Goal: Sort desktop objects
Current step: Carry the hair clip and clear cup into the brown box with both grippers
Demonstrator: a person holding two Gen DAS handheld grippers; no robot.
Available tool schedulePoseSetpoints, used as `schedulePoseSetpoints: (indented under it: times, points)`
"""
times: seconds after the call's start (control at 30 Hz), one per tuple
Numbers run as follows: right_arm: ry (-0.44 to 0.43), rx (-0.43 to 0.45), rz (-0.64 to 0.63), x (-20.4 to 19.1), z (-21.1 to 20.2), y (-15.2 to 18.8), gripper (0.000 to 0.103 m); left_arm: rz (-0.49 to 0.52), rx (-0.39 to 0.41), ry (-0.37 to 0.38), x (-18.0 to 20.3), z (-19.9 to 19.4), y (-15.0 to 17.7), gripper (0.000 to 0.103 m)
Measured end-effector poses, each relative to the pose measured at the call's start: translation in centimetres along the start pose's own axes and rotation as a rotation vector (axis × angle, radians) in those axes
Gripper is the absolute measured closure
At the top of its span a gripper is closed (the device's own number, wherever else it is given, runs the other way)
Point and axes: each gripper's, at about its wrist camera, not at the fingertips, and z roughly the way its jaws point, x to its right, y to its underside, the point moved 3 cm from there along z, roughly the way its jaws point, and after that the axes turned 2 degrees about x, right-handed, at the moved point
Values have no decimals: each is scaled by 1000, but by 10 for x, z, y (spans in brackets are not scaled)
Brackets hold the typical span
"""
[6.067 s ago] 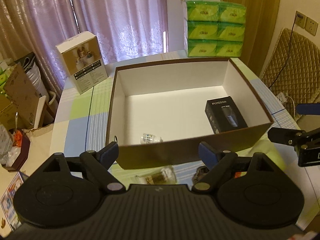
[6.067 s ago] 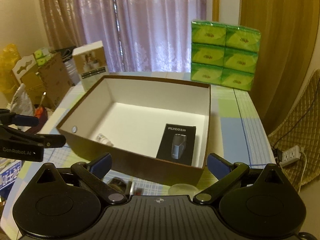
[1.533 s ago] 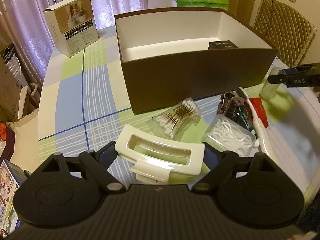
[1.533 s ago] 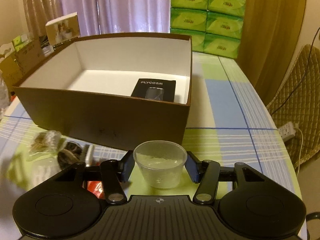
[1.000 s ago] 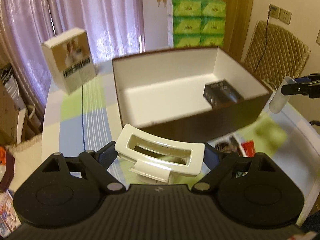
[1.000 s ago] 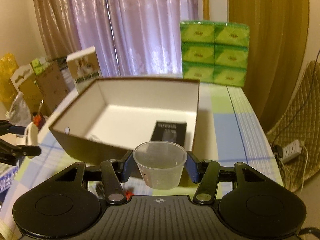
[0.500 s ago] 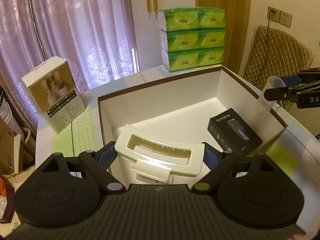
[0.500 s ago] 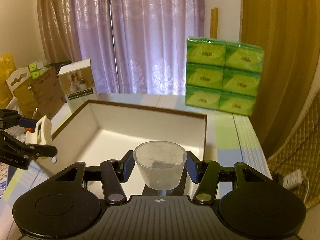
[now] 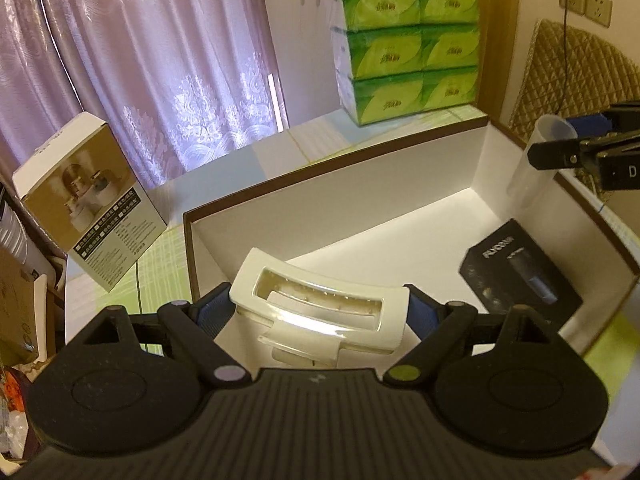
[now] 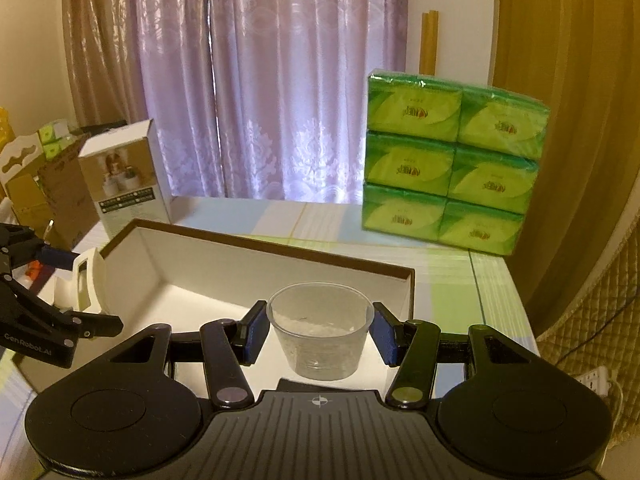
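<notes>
Black pkg in box, right side; tissue packs behind box.

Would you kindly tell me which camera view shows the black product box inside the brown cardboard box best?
The left wrist view. There the black product box lies in full sight on the white floor of the brown cardboard box, lettering visible. In the right wrist view only a dark sliver shows, under the clear plastic cup held by the right gripper.

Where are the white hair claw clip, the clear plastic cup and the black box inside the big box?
white hair claw clip (image 9: 320, 300), left wrist view, on its slotted top face.
clear plastic cup (image 10: 320, 336), right wrist view, on its front wall.
black box (image 9: 520, 276), left wrist view, on its printed top.
</notes>
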Motion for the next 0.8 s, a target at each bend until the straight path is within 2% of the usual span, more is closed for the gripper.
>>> schedulePoseSetpoints:
  times: [0.4, 0.8]
  points:
    - [17, -49, 0, 9, 53, -3, 52, 21, -81, -31, -8, 64, -13, 16]
    - [26, -82, 26, 20, 80, 0, 51, 47, -101, -60, -11, 101, -21, 16]
